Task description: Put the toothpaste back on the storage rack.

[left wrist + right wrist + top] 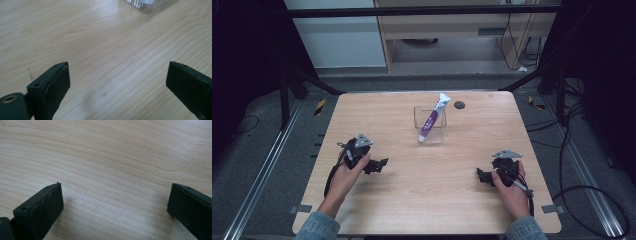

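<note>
1. High view, item one: bench [422, 200], a light wood-grain top taking up the middle of the frame, its near edge at the bottom; grey floor and metal rails lie to either side.
2. Clear container [430, 125], a transparent square-sided vessel standing upright on the bench just above centre frame. Its lower corner shows at the top edge of the left gripper view [147, 5].
3. Tube [432, 120], white with a purple label, standing tilted inside the clear container; its lower end sits at the container's lower left, its flat upper end leans out past the rim toward the upper right.
4. Left hand-held gripper [379, 164], black, held in a person's left hand [347, 172] at the lower left of the frame, a grey three-cornered plate on top. It rests low over the bench, well apart from the container. Left gripper view: jaws spread wide, bare wood between them.
5. Right hand-held gripper [482, 175], black, held in the right hand [512, 187] at the lower right of the frame. Right gripper view: jaws spread wide over bare wood, nothing between them.
6. Small dark round disc [459, 105] on the bench, just right of the container's upper corner.
</note>
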The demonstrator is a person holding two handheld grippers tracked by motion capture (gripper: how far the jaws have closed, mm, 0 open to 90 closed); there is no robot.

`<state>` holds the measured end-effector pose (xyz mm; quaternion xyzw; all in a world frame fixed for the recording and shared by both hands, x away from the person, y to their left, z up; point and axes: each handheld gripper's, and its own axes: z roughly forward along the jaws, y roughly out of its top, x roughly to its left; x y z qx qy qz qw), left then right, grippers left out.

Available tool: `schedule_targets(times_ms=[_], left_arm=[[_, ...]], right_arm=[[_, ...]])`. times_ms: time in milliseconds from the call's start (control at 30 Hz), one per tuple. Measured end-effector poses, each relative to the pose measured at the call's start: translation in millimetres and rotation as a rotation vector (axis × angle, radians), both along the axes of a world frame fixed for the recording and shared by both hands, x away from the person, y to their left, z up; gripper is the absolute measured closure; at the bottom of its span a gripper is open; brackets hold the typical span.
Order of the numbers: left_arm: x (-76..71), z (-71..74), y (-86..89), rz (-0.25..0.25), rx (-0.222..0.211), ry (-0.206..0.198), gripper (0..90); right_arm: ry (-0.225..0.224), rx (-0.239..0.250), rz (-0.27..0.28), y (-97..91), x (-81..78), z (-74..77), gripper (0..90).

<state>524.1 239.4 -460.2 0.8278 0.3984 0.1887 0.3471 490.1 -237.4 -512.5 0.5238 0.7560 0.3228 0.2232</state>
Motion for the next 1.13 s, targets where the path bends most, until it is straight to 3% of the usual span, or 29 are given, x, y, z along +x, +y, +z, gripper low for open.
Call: schedule_targets(times_ms=[433, 633, 867, 933, 1133], left_arm=[[4.8, -20.1, 40.0, 0.109, 0.001, 0.028, 5.0], [8.6, -26.9, 47.9, 0.130, -0.007, 0.030, 5.1], [15.2, -37.4, 54.1, 0.155, -0.058, 0.022, 5.1], [16.8, -46.5, 55.0, 0.163, -0.052, 0.023, 5.1], [18.2, -47.2, 51.9, 0.149, -0.004, 0.019, 1.7]], right_arm=[[0.000, 0.000, 0.000, 0.0, 0.0, 0.0, 0.5], [0.000, 0.000, 0.000, 0.0, 0.0, 0.0, 0.5], [0.000, 0.000, 0.000, 0.0, 0.0, 0.0, 0.5], [-0.001, 0.000, 0.001, -0.1, 0.1, 0.0, 0.5], [0.000, 0.000, -0.001, 0.1, 0.0, 0.0, 0.4]])
